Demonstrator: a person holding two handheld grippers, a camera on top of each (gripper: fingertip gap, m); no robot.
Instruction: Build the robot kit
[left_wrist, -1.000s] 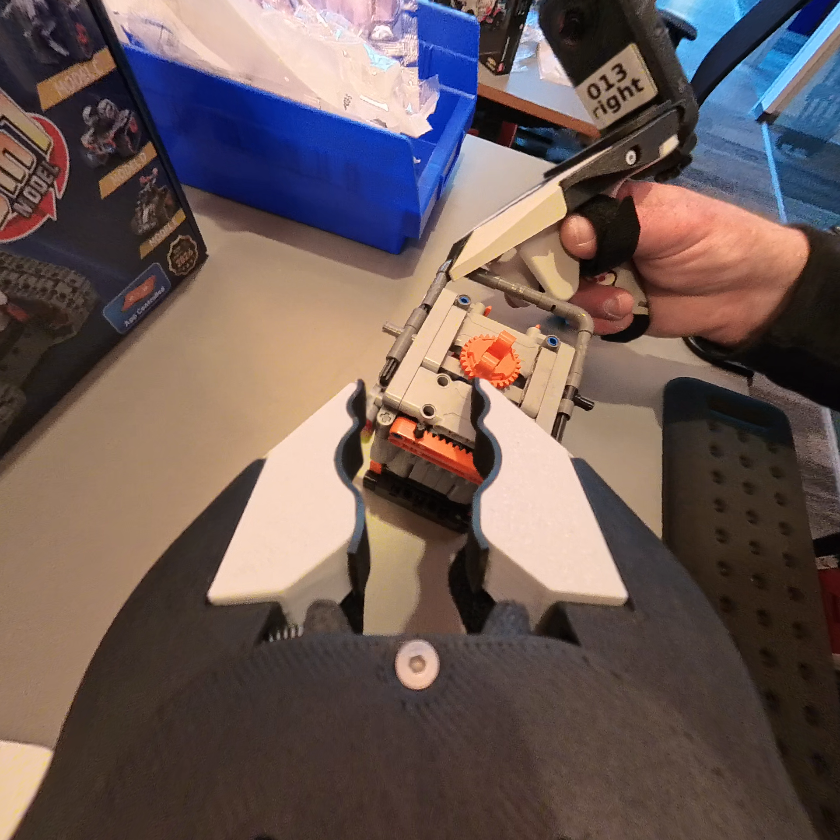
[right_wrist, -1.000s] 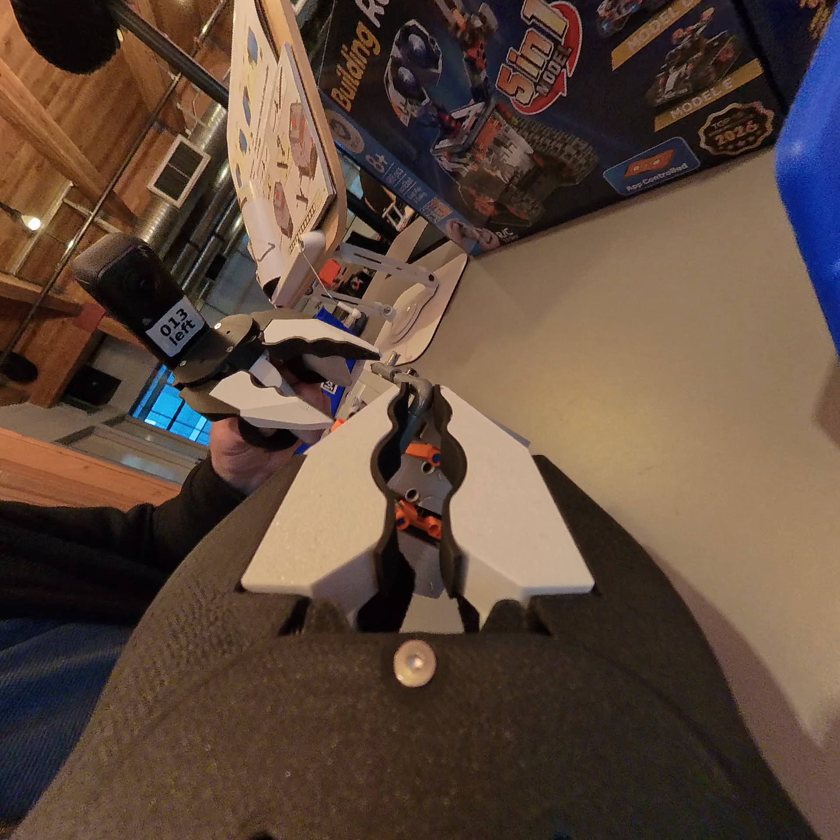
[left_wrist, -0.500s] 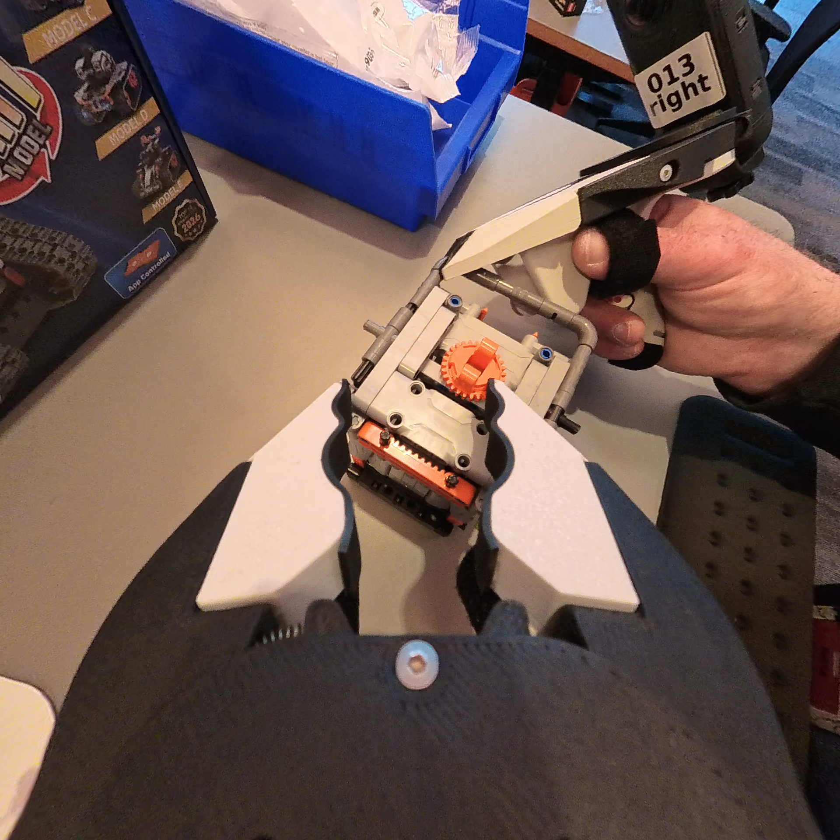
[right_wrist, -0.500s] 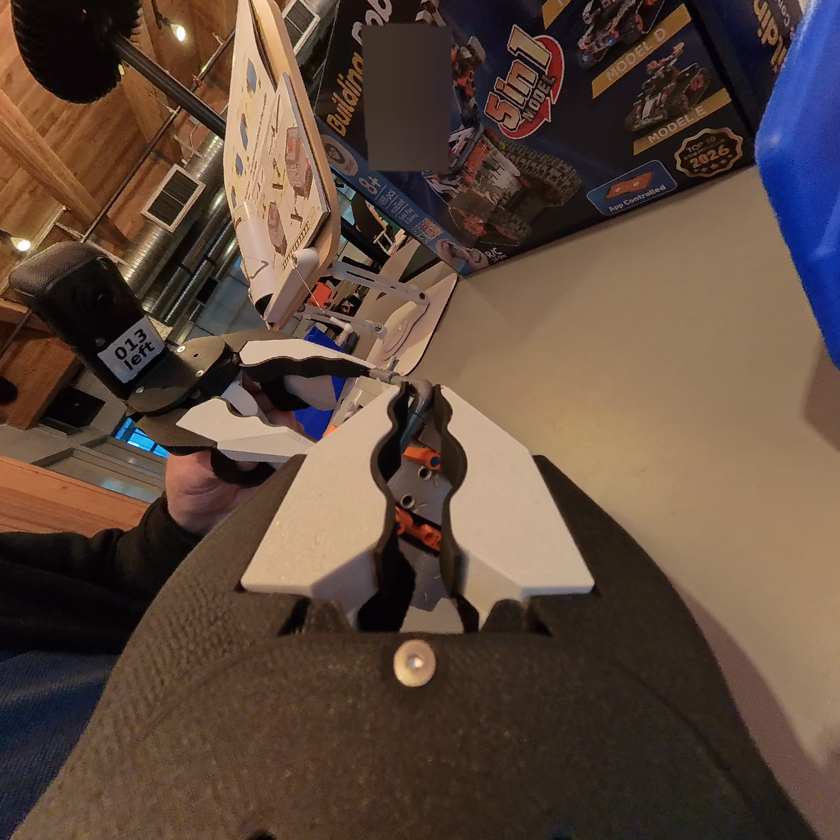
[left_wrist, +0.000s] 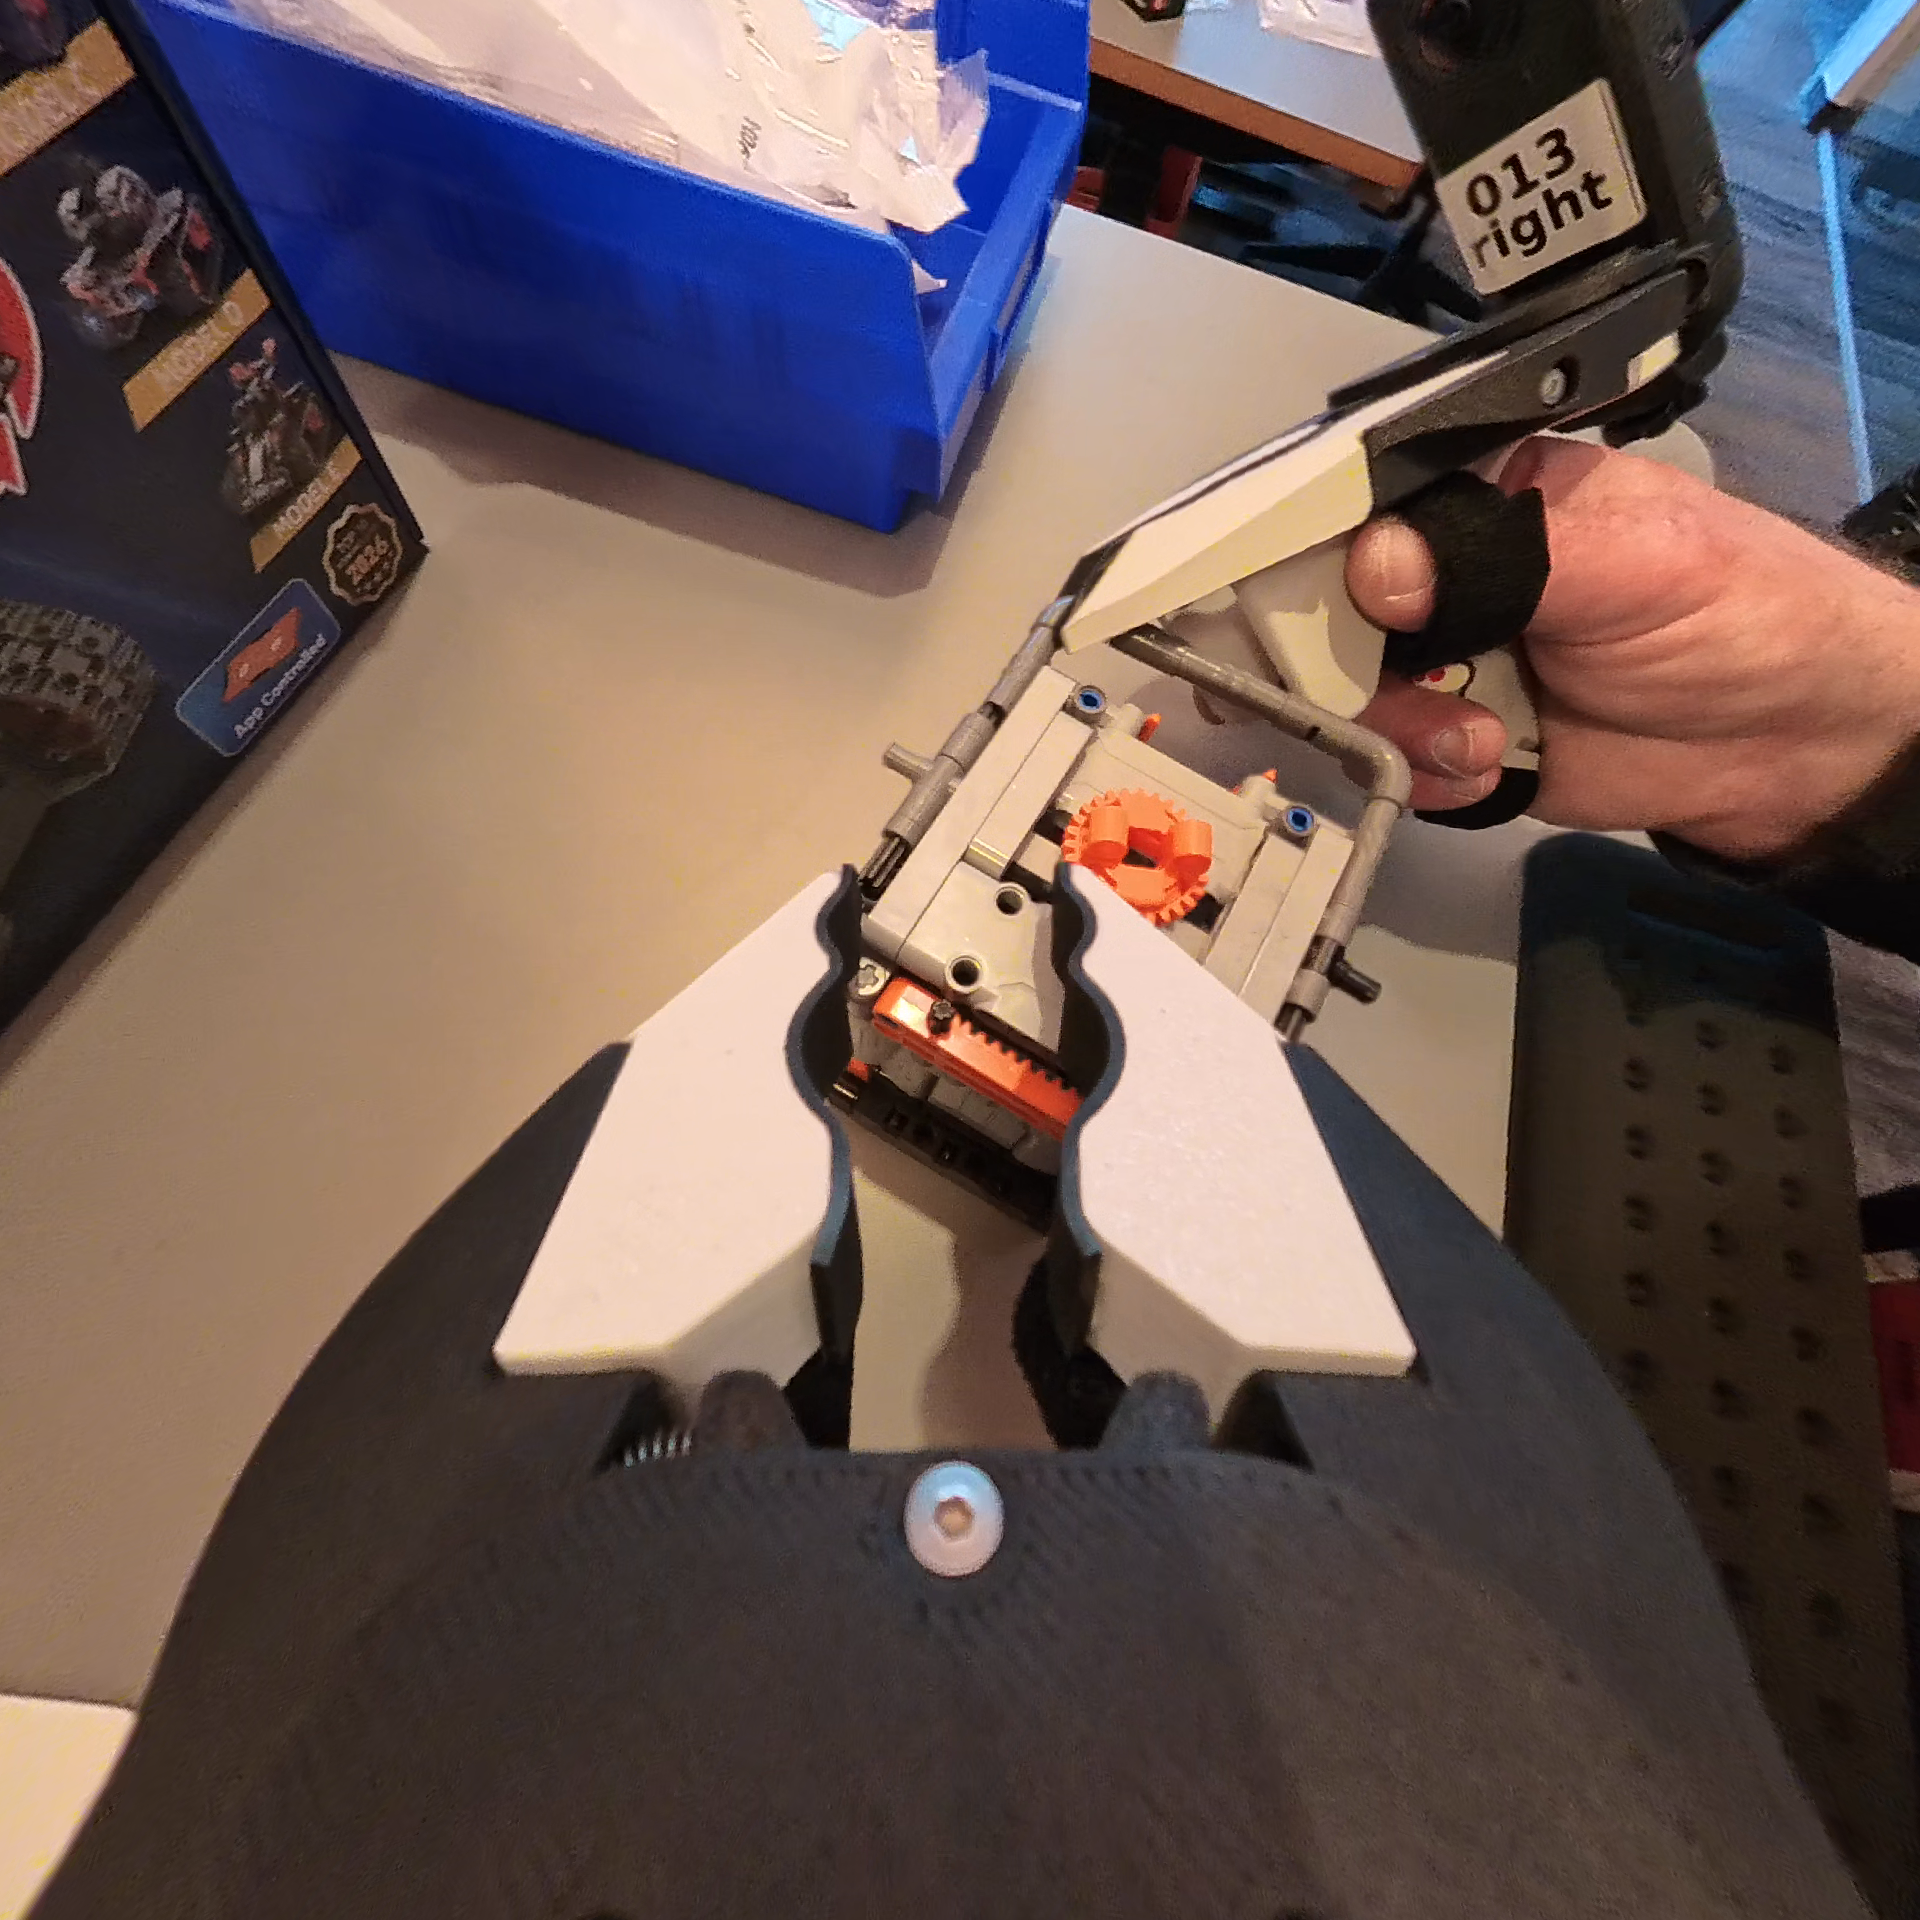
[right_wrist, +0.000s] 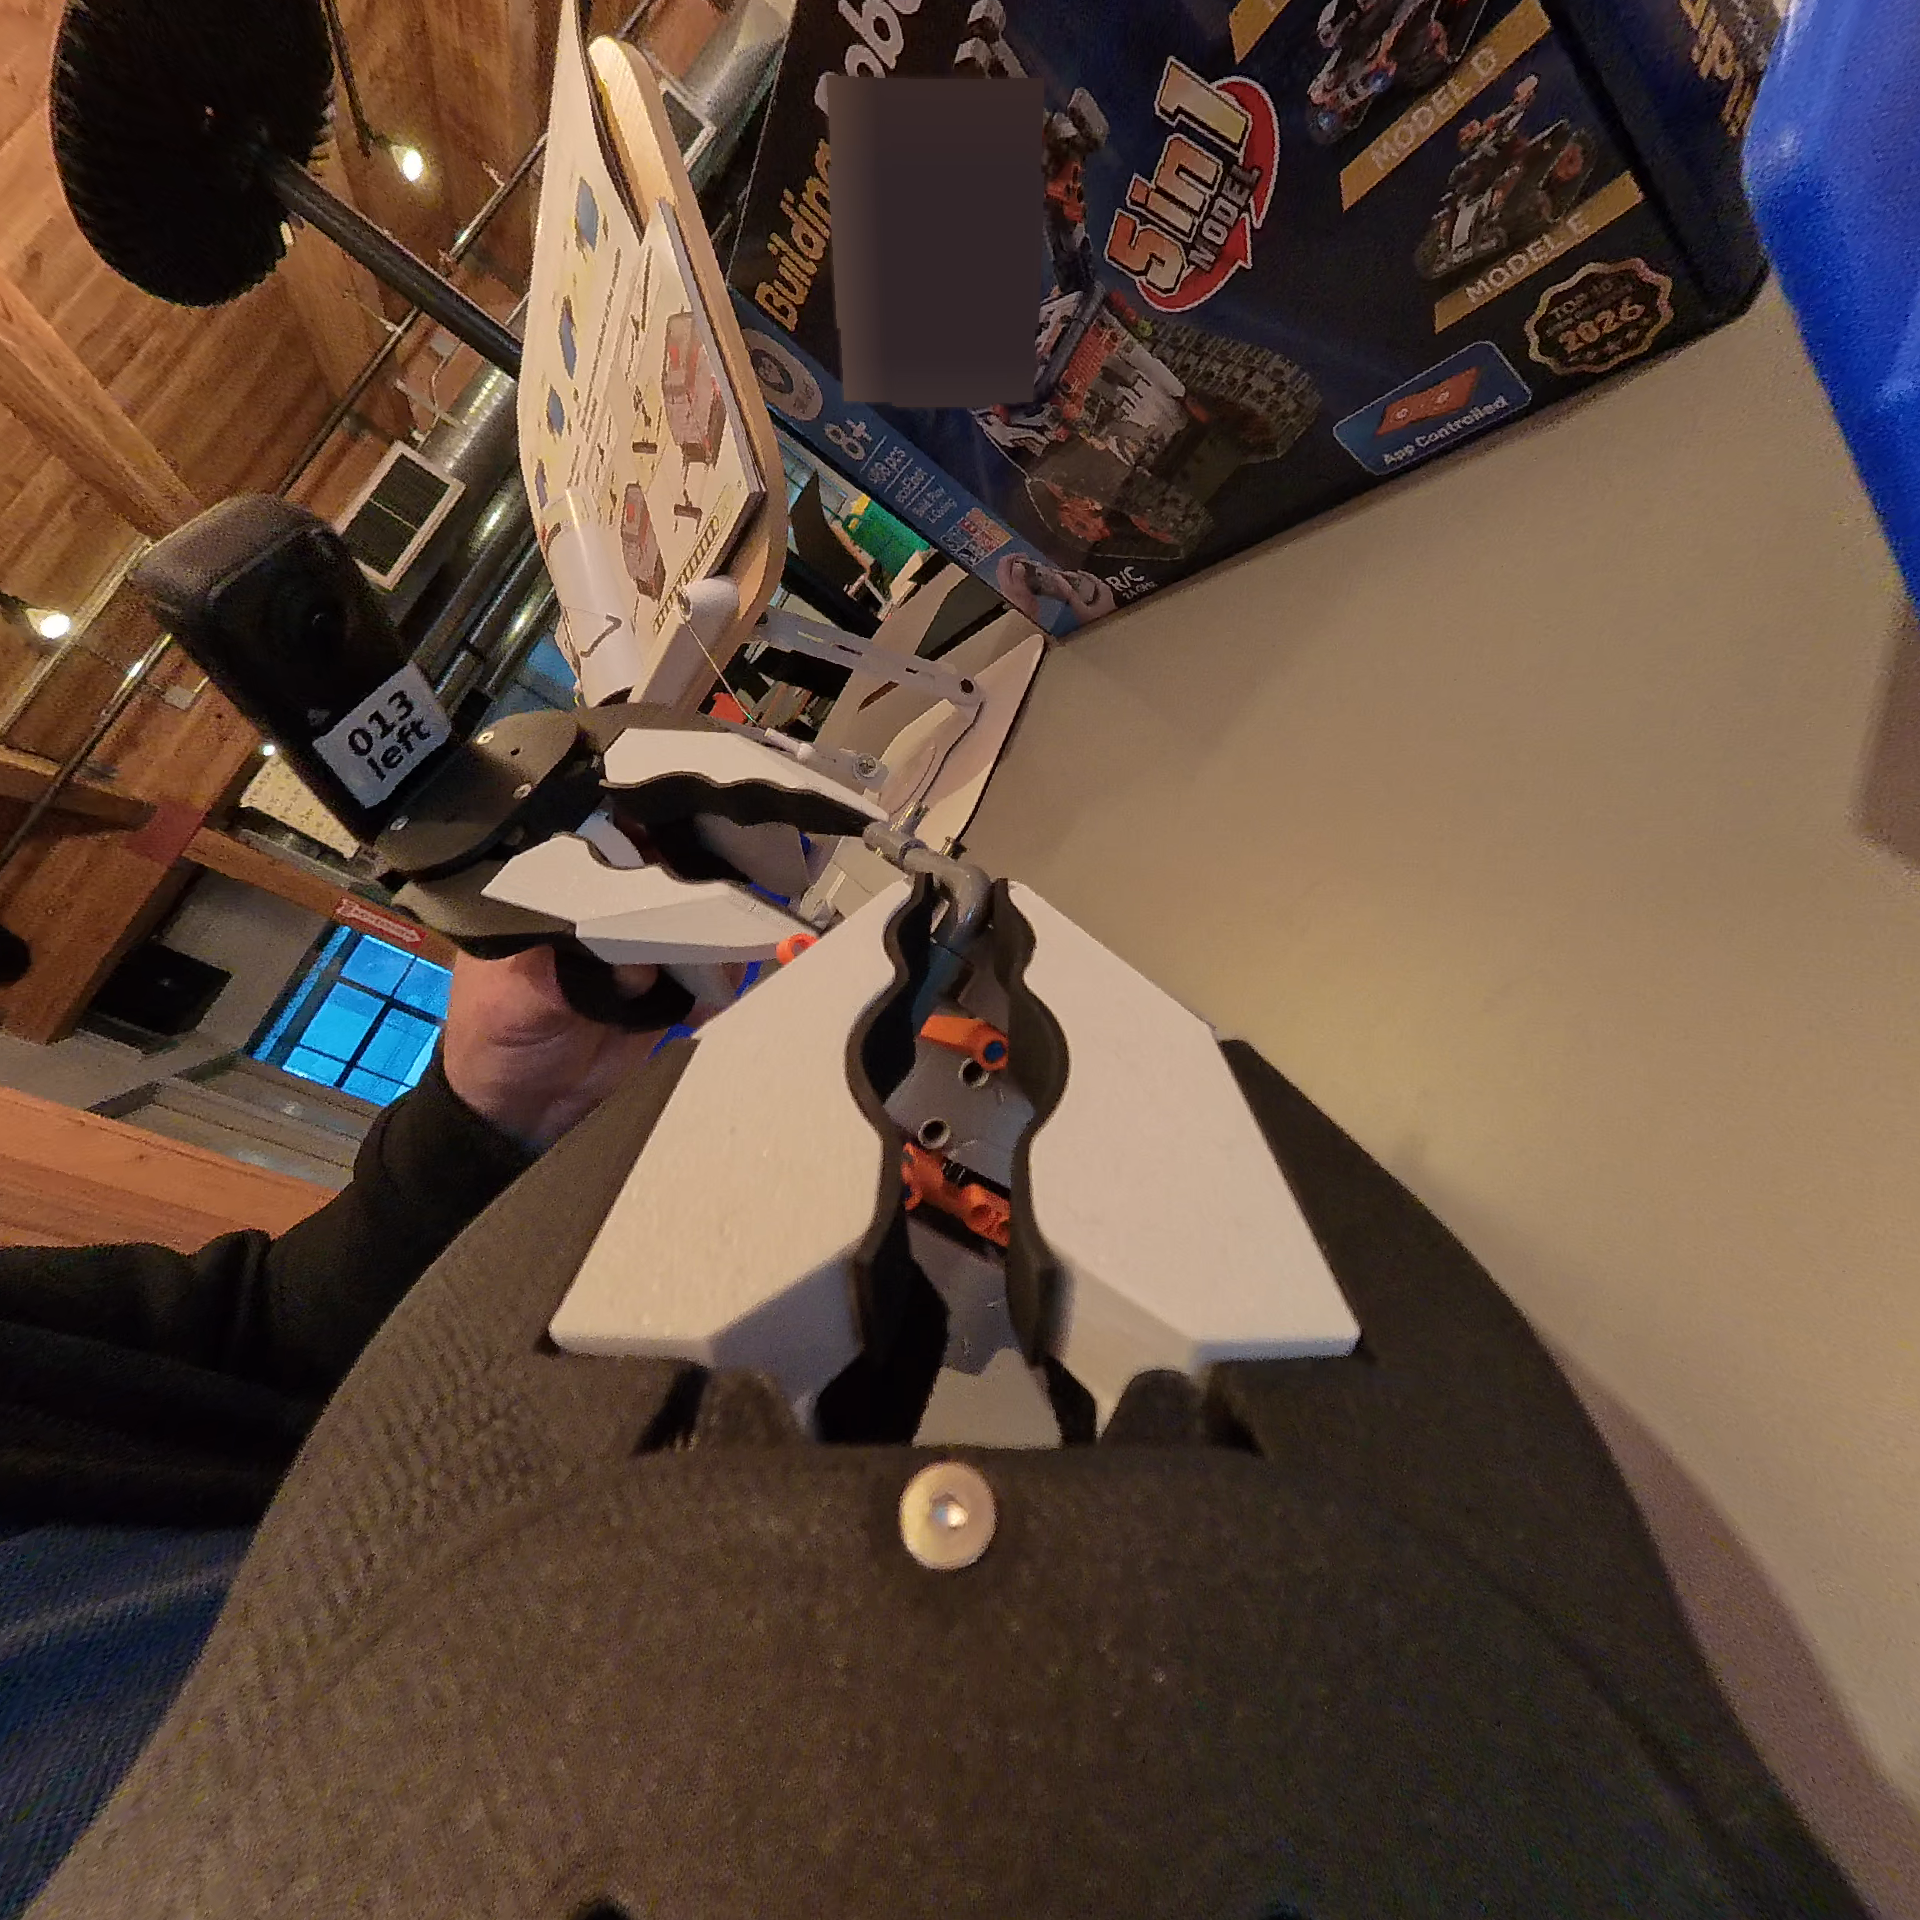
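Left wrist view shows the left tool (left_wrist: 956, 894) clamped on the near corner of a grey and orange brick-built model (left_wrist: 1049, 914), its two white fingers (left_wrist: 717, 1122) pressing the grey block from both sides, with an orange toothed strip (left_wrist: 977, 1060) and a black base visible in the gap between them. The model sits over the pale counter (left_wrist: 540, 852); whether it rests on the surface or is lifted off it cannot be told. An orange gear (left_wrist: 1143, 847) sits on its top face, and a thin grey bent rod (left_wrist: 1351, 748) frames its far side. The right tool (left_wrist: 1070, 618), held by a hand (left_wrist: 1621, 665), comes in from the upper right and pinches that rod at the model's far corner.

Right wrist view confirms it: the right tool (right_wrist: 951, 899) is closed tightly on the grey rod (right_wrist: 961, 894), with grey and orange parts of the model (right_wrist: 956, 1122) seen between its fingers. The left tool (right_wrist: 831, 831) shows farther off on the left, held by the other hand (right_wrist: 530, 1049).

A blue bin (left_wrist: 644, 281) filled with clear plastic bags (left_wrist: 790, 94) stands at the back of the counter, well apart from the model. A dark printed box (left_wrist: 156, 499) stands to the left, and a black perforated mat (left_wrist: 1704, 1247) lies at the right edge. An instruction sheet on a stand (right_wrist: 634, 405) stands beyond the left tool.
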